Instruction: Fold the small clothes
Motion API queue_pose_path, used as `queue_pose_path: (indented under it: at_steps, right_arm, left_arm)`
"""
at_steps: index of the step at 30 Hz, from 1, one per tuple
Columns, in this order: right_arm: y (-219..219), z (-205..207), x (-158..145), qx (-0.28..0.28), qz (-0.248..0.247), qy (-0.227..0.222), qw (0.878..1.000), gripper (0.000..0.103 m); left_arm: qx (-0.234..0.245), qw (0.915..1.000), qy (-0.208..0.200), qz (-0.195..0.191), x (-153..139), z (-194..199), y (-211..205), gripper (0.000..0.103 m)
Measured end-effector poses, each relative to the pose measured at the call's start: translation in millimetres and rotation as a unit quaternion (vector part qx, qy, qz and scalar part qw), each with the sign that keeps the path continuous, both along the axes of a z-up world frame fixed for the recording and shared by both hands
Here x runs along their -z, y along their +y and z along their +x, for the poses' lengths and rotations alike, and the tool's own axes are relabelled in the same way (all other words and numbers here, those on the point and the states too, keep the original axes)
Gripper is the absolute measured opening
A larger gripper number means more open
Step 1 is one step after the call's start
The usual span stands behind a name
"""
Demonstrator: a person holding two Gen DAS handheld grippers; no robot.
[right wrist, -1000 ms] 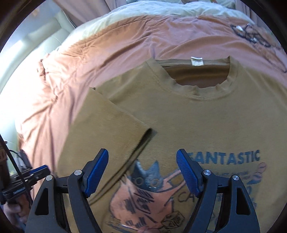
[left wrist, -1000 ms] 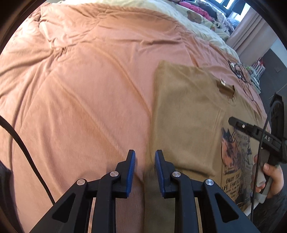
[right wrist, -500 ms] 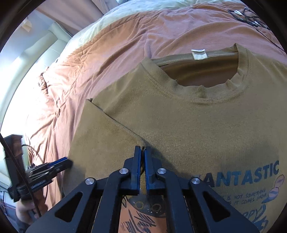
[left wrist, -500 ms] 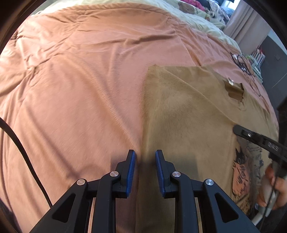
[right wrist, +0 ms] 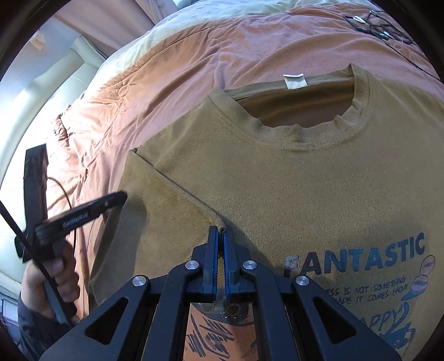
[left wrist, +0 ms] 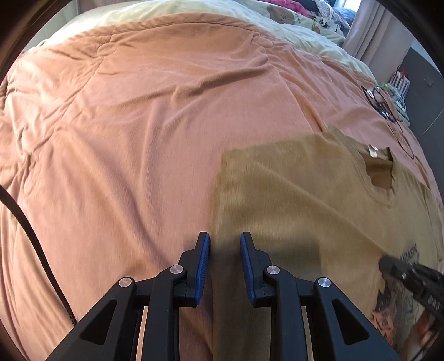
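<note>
A tan T-shirt (left wrist: 305,200) (right wrist: 319,180) with a blue "FANTASTIC" print lies face up on the bed, collar at the far end. Its left sleeve (right wrist: 166,216) is folded inward over the chest. My right gripper (right wrist: 220,230) is shut on the tip of that sleeve's hem; in the left wrist view it (left wrist: 388,263) shows at the right edge. My left gripper (left wrist: 224,244) hovers over the shirt's left folded edge, jaws a narrow gap apart, the edge running under the gap without being pinched. A hand (right wrist: 61,275) holds that gripper.
A salmon-pink bedcover (left wrist: 125,138) spreads wide to the left of the shirt. A cream duvet (left wrist: 291,30) lies at the far end. Black cables or glasses (left wrist: 380,100) (right wrist: 374,25) rest beyond the collar. A dark cord (left wrist: 33,236) hangs at the left.
My right gripper's jaws closed on the sleeve tip. My left gripper slid along the shirt's left edge toward the shoulder, its gap unchanged.
</note>
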State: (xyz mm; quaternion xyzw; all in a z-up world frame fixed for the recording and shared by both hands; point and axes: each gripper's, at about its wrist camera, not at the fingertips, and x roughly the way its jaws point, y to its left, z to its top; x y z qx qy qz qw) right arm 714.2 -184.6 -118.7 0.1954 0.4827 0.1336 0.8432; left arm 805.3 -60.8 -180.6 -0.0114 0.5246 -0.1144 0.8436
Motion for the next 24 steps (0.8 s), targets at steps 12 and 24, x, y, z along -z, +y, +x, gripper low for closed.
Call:
queue_pose_path:
  at_steps: [12,24]
  right_arm:
    - [0.6,15.4,3.9,-0.005,0.005,0.007,1.0,0.0]
    - [9.5,29.8,8.1,-0.009,0.005,0.001,1.0,0.0]
  left_arm:
    - [0.022,0.999,-0.036,0.013,2.1,45.6,-12.1,0.024]
    - [0.02,0.9978,-0.054,0.034,2.7,47.9,-3.8,0.01]
